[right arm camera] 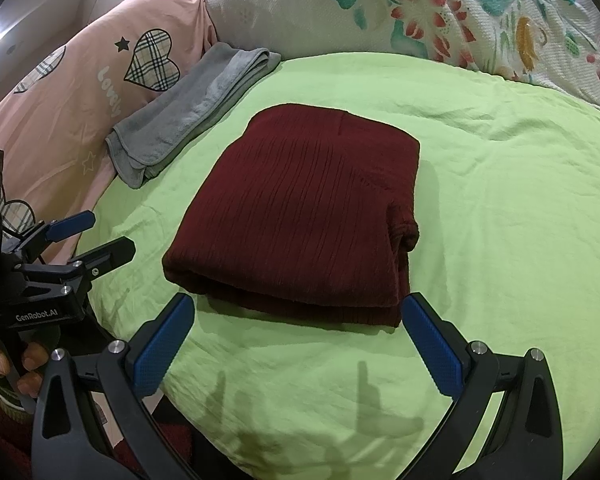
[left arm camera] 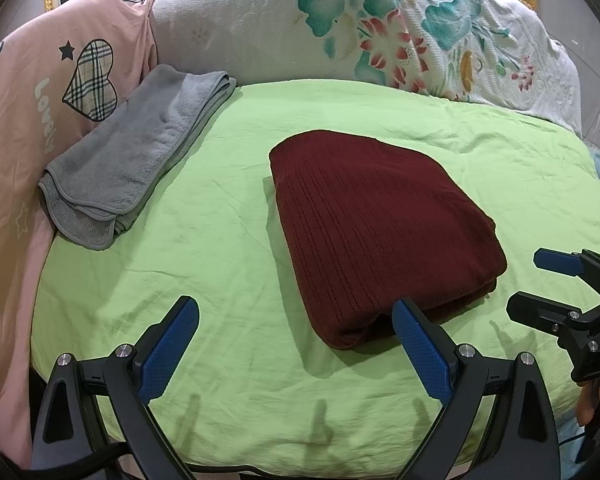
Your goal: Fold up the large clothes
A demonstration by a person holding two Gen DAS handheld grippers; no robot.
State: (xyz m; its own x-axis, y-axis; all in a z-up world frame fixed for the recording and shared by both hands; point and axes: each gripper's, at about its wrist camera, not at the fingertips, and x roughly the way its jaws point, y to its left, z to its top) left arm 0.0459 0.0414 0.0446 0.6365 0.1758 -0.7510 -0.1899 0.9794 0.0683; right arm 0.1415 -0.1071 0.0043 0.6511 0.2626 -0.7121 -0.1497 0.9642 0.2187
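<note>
A dark red ribbed knit garment (left arm camera: 376, 232) (right arm camera: 300, 208) lies folded into a thick rectangle on the light green sheet (left arm camera: 220, 280) (right arm camera: 500, 220). My left gripper (left arm camera: 296, 312) is open just in front of the garment's near edge, its right finger by the near corner, nothing between the pads. My right gripper (right arm camera: 296, 312) is also open, hovering in front of the garment's layered near edge. In each wrist view the other gripper shows at the side, open: the right gripper (left arm camera: 540, 284) and the left gripper (right arm camera: 100, 232).
A folded grey towel (left arm camera: 136, 156) (right arm camera: 192, 112) lies at the left on the sheet's edge. A pink quilt with plaid hearts (left arm camera: 40, 100) (right arm camera: 100, 60) lies left, a white floral quilt (left arm camera: 380, 28) (right arm camera: 460, 12) behind. A hand (right arm camera: 20, 364) holds the left gripper's handle.
</note>
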